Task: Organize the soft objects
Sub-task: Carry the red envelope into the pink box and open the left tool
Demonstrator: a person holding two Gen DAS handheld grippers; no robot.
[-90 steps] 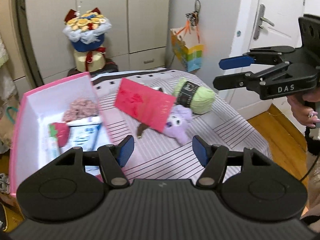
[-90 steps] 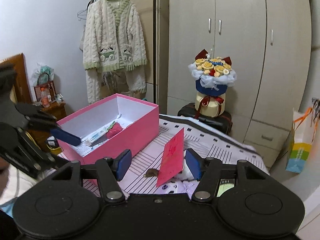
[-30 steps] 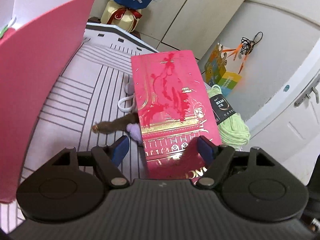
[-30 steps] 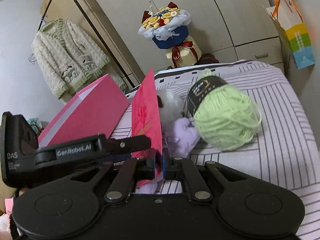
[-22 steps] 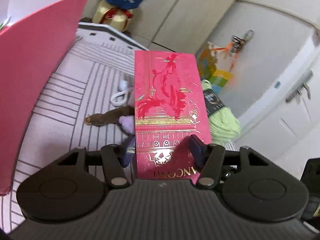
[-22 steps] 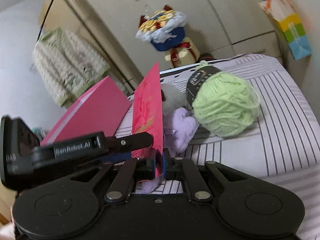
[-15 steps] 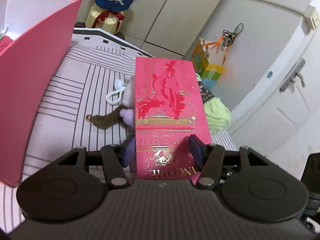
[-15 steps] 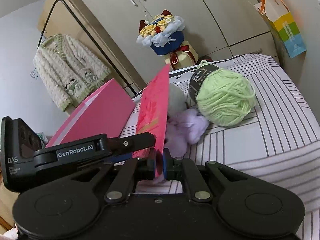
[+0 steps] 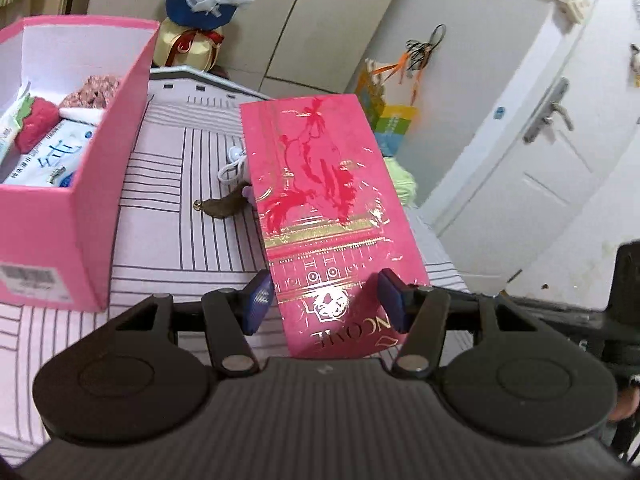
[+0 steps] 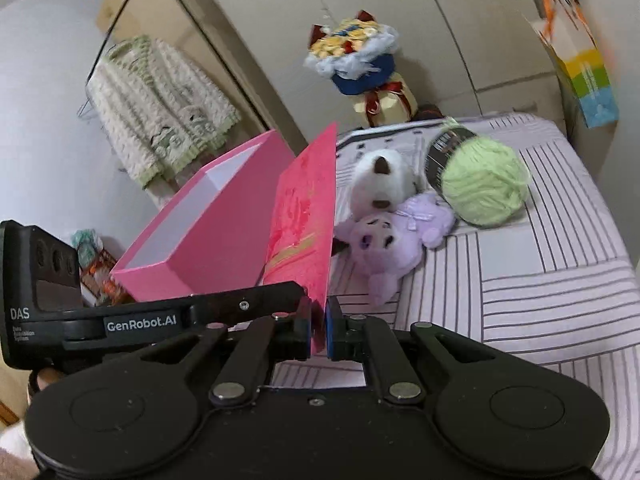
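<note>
The right hand-held gripper (image 10: 318,330) is clenched on the bottom edge of a red envelope (image 10: 306,220), its blue pads pinching the paper so it stands edge-on at the centre of that view. The left hand-held gripper (image 9: 324,300) grasps the same envelope (image 9: 328,208) across its width, one blue pad against each long edge near the lower end, with the gold-printed face filling the middle of the left wrist view. In the right view the left gripper's black body reaches in from the lower left to the envelope's foot. Just behind the envelope on the striped bed (image 10: 540,248) lies a purple plush toy (image 10: 384,240), touching a white plush (image 10: 382,178) above it, with a ball of green yarn (image 10: 480,176) just to their right. A pink box (image 9: 96,184) sits at the left of the left view, open, holding a red strawberry plush (image 9: 34,122) and a blue-and-white packet (image 9: 56,156). A flower bouquet (image 10: 356,64) stands before the wardrobe doors at upper centre.
</note>
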